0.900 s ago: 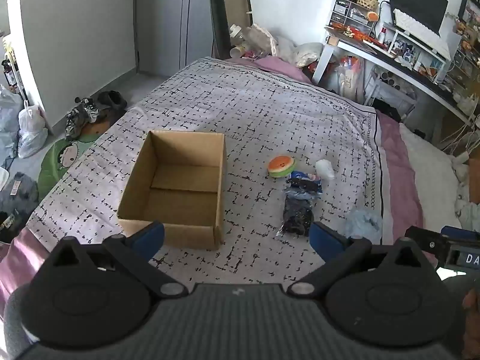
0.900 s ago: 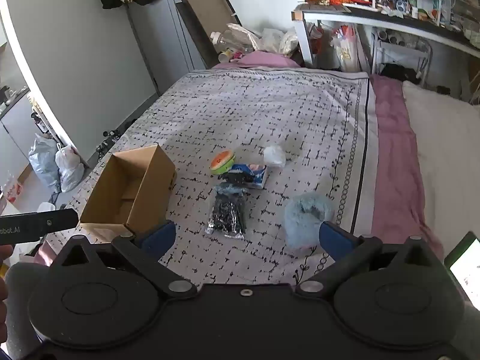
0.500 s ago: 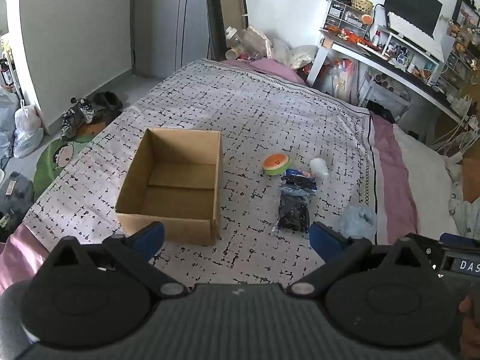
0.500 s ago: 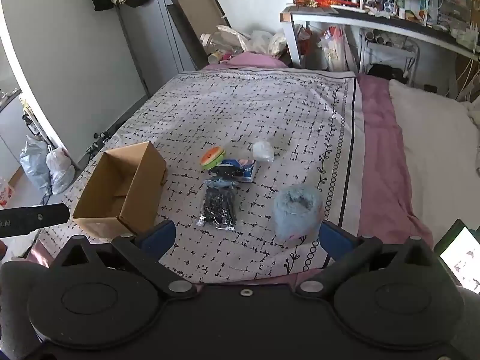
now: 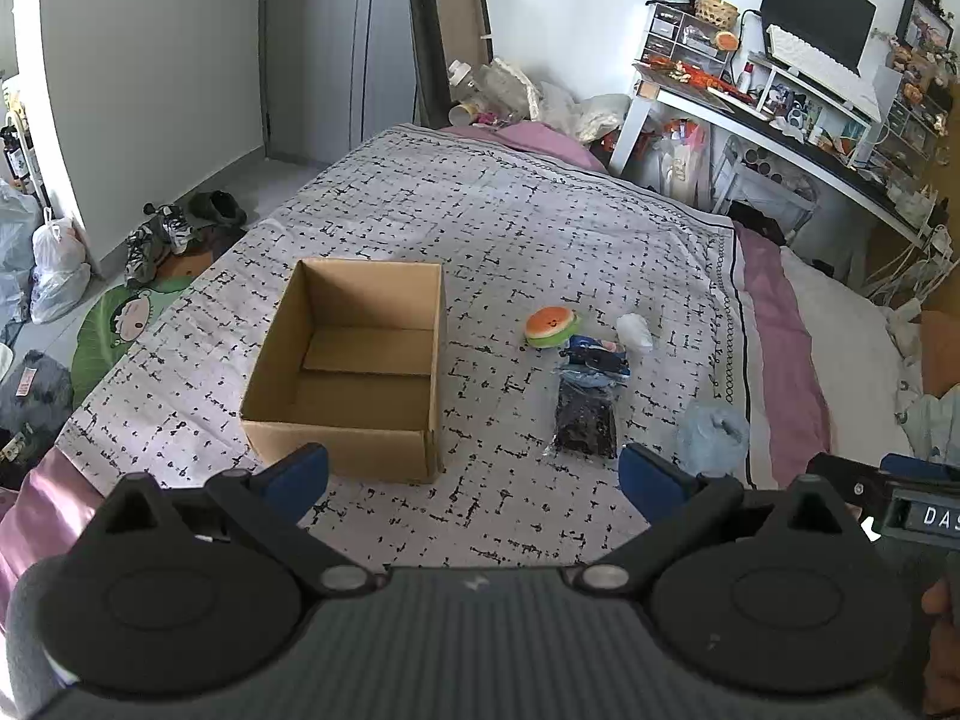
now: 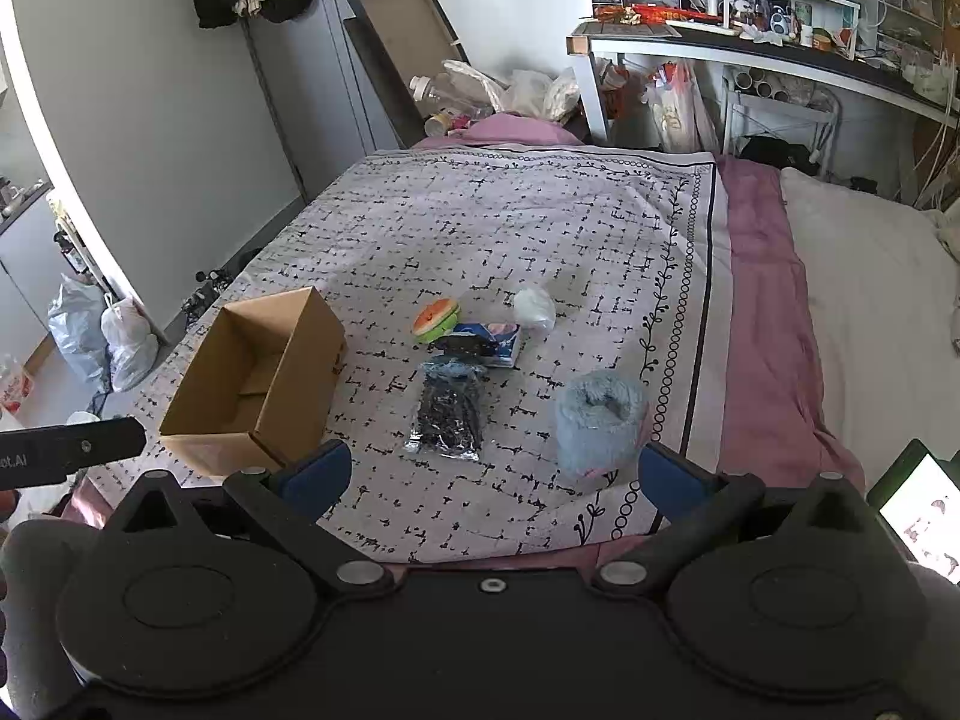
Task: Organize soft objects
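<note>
Right now we hold both grippers above the near edge of the bed (image 5: 540, 222), tilted down toward it, and neither one touches anything. Our left gripper (image 5: 474, 474) has its jaws spread wide with nothing between the blue pads; our right gripper (image 6: 489, 477) is just as wide and just as bare.

On the patterned bedspread, the open cardboard box (image 5: 354, 360) sits toward the near left corner, with only its folded bottom flaps showing inside. To its right, well apart from it, we see the soft things gathered in a loose cluster around the middle of the spread. The orange and green plush (image 6: 436, 320) lies farthest from us, with the small white pouch (image 6: 534, 309) beside it to the right. Just nearer, touching the plush, is a blue packet (image 6: 483, 345), and below that lies a clear bag of dark contents (image 6: 447, 414). The fluffy light blue roll (image 6: 600, 420) stands nearest the spread's right border, just ahead of our right gripper's right finger.
</note>
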{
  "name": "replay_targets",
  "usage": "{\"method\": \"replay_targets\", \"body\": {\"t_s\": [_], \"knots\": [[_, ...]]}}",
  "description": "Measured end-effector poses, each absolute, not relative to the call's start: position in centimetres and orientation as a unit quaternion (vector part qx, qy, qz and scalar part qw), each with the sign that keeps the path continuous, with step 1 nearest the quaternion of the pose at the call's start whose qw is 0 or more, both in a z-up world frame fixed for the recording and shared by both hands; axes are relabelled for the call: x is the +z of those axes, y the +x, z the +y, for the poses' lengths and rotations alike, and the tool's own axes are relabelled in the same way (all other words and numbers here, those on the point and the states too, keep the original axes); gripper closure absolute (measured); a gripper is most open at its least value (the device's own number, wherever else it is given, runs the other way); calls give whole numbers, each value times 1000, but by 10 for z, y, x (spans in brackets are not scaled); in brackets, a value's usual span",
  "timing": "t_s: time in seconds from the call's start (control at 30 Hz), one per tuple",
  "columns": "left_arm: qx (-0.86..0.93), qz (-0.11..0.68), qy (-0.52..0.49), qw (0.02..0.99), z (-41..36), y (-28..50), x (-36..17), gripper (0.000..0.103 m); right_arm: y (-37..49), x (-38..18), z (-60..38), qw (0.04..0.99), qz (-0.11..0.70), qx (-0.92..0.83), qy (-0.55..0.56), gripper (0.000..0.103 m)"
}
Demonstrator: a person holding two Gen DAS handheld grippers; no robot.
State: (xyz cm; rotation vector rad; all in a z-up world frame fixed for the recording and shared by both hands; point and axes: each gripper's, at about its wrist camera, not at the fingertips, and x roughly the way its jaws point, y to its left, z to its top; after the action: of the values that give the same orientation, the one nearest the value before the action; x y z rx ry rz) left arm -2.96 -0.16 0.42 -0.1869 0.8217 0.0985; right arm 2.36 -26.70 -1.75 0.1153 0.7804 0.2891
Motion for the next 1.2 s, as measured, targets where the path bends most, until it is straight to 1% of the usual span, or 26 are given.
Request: {"method": "replay_targets", "body": {"t_s": [1.2], "knots": [[47, 394, -88, 914, -6, -41, 7, 1, 13, -10, -260, 917, 370, 143, 38, 0]]}}
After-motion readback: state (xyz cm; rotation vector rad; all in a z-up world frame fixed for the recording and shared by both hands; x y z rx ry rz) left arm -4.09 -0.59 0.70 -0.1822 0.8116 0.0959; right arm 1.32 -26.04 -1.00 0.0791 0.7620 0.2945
